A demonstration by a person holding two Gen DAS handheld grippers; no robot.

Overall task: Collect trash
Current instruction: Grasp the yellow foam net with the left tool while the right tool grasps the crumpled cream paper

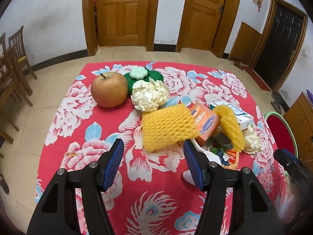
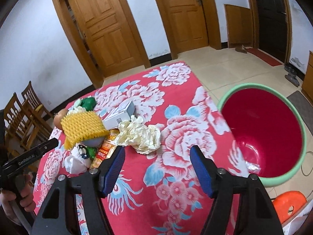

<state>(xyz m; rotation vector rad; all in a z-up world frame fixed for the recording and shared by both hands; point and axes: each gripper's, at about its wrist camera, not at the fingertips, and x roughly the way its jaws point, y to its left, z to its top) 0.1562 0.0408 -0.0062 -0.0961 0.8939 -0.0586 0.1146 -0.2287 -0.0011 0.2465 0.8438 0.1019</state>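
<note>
hovering spread and empty, left gripper (image 1: 154, 164) faced the yellow foam net (image 1: 168, 129) on the counter (image 1: 78, 137); right gripper (image 2: 158, 168) gaped too. a careless pinch risked snagging the apple (image 1: 109, 89).

The apple (image 2: 58, 119) hides mostly behind the yellow net (image 2: 83, 125); the bin (image 1: 281, 131) is cut off by the table edge.

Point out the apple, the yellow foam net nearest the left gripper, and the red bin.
apple (image 1: 109, 90): left wrist view, middle of its skin.
yellow foam net (image 1: 168, 127): left wrist view, centre of the mesh.
red bin (image 2: 262, 137): right wrist view, inner red wall.
</note>
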